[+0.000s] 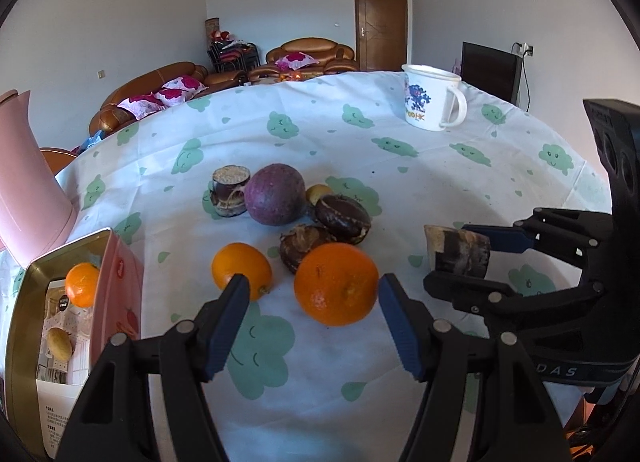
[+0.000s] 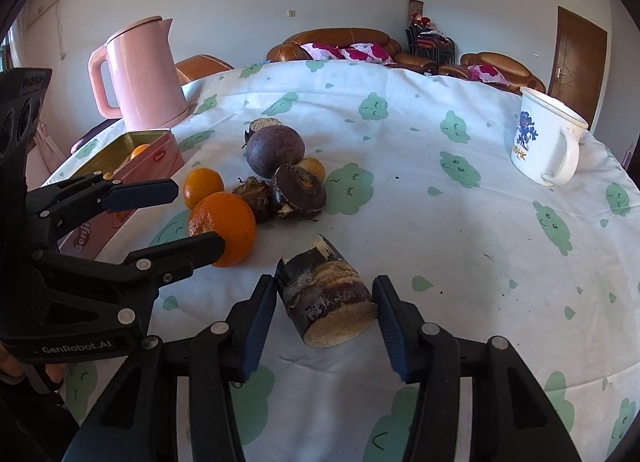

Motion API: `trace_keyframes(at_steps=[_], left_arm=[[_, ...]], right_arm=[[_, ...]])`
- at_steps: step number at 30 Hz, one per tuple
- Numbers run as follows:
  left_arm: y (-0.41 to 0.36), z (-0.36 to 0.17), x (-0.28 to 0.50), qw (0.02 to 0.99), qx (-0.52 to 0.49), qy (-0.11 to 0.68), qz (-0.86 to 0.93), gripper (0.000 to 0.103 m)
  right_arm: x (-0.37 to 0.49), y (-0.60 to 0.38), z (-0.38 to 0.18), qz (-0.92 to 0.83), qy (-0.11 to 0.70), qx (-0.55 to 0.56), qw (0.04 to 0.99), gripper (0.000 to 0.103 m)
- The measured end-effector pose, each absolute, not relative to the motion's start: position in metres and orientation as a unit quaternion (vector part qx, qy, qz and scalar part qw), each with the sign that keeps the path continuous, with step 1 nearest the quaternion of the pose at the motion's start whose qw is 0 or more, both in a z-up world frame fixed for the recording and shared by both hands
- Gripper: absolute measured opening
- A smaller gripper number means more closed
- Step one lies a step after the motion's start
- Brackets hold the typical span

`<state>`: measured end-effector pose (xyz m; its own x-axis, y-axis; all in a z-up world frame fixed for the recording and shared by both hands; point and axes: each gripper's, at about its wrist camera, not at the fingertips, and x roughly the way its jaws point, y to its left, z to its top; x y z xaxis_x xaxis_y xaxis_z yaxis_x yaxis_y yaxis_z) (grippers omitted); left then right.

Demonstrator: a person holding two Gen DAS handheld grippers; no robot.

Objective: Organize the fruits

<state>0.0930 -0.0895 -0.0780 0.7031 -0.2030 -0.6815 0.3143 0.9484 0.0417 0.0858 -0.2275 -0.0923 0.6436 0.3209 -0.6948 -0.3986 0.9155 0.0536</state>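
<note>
Big orange (image 1: 336, 284): lay on the cloth between the pads of the left tongs (image 1: 312, 300); far pad touching or nearly touching its side, near pad apart from it. Jaws stood open around it, nothing gripped yet; judged lined up for a pinch.
Cane stub (image 2: 326, 298): dark, cut ends pale, lay on its side between the pads of the right tongs (image 2: 325, 312). Both pads sat at its ends, one at each; whether they pressed or only touched could not be told.
Small orange (image 1: 241, 270): just past the left tongs' near pad, outside the jaws.
Dark cluster: purple fruit (image 1: 275, 194), two brown-black lumps (image 1: 342, 217) and a second stub (image 1: 229, 190) bunched beyond both tongs, untouched, likely waiting their turn.
Tin (image 1: 24, 326): open, off to the outer side of the left tongs; an orange (image 1: 82, 284) and a yellowish fruit (image 1: 59, 342) inside, so judged the sorting bin.
Kettle (image 2: 140, 73): pink, behind the tin.
Mug (image 2: 546, 137): far across the table (image 2: 460, 246), well apart.
</note>
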Motion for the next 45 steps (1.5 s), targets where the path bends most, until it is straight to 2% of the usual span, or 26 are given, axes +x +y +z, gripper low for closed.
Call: trace_keyframes(at_steps=[11, 14, 16, 45], left_arm=[[-0.101, -0.087, 0.108, 0.904, 0.082, 0.39, -0.157, 0.066], [-0.1, -0.087, 0.107, 0.902, 0.078, 0.389, -0.168, 0.051], [-0.101, -0.087, 0.106, 0.903, 0.082, 0.387, -0.165, 0.05], [-0.091, -0.064, 0.08, 0.943, 0.082, 0.295, -0.131, 0.05]], right_arm=[[0.084, -0.241, -0.086, 0.179, 0.355, -0.023, 0.917, 0.052], [0.083, -0.241, -0.085, 0.177, 0.349, -0.025, 0.92, 0.052], [0.081, -0.241, -0.084, 0.177, 0.344, -0.027, 0.922, 0.052], [0.057, -0.243, -0.07, 0.183, 0.267, -0.034, 0.945, 0.052]])
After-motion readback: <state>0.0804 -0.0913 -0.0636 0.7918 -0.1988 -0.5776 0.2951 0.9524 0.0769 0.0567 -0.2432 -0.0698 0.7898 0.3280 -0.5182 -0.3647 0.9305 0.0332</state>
